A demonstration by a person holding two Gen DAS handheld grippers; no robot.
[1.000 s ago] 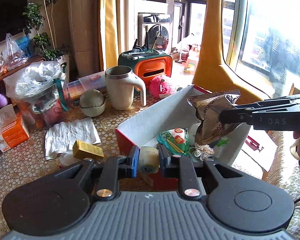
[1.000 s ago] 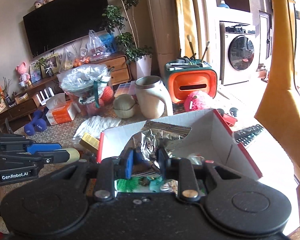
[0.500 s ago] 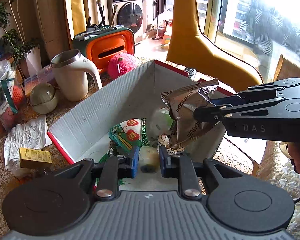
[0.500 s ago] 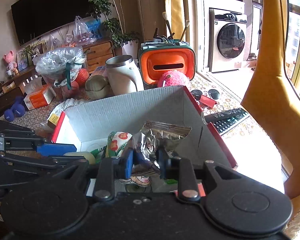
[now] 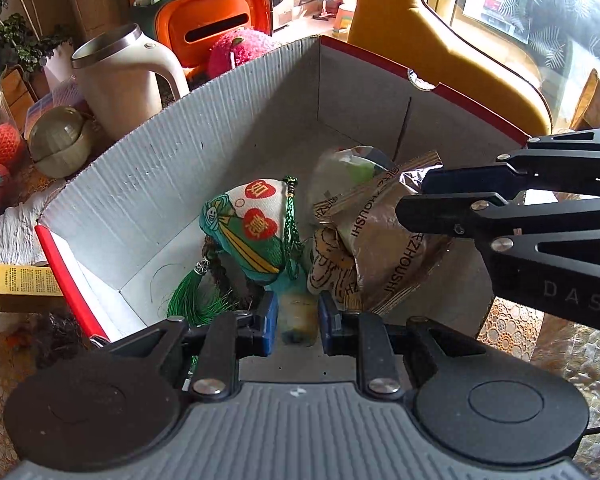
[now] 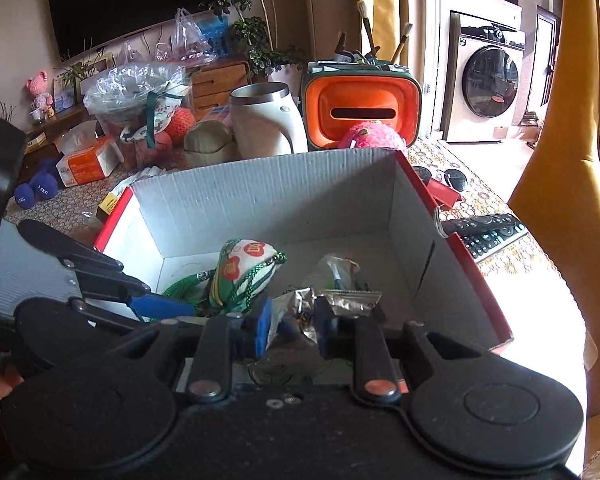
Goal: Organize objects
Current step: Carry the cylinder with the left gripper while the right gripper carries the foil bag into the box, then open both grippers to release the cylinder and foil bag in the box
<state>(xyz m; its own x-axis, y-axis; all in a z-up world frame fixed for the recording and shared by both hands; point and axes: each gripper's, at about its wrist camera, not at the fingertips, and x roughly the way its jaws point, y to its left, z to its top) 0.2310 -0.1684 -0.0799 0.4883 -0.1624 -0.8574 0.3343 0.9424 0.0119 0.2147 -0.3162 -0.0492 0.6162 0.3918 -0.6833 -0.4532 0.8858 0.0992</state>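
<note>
Both tools pinch loads over the cardboard box (image 5: pixel 228 92): left tool (image 5: pixel 294 322) a pale cylinder (image 5: pixel 298 316), right tool (image 6: pixel 290 322), jaws closing, a foil packet (image 6: pixel 300 304); dropped together, they could tangle.

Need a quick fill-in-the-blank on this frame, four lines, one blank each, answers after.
1. The left claw is shut on a small pale ____.
2. The right claw grips a crinkled ____ snack bag.
3. Both claws are over a cardboard box with a ____ outside.
4. The embroidered pouch in the box has a ____ tassel.

Answers: cylinder; foil; red; green
</note>
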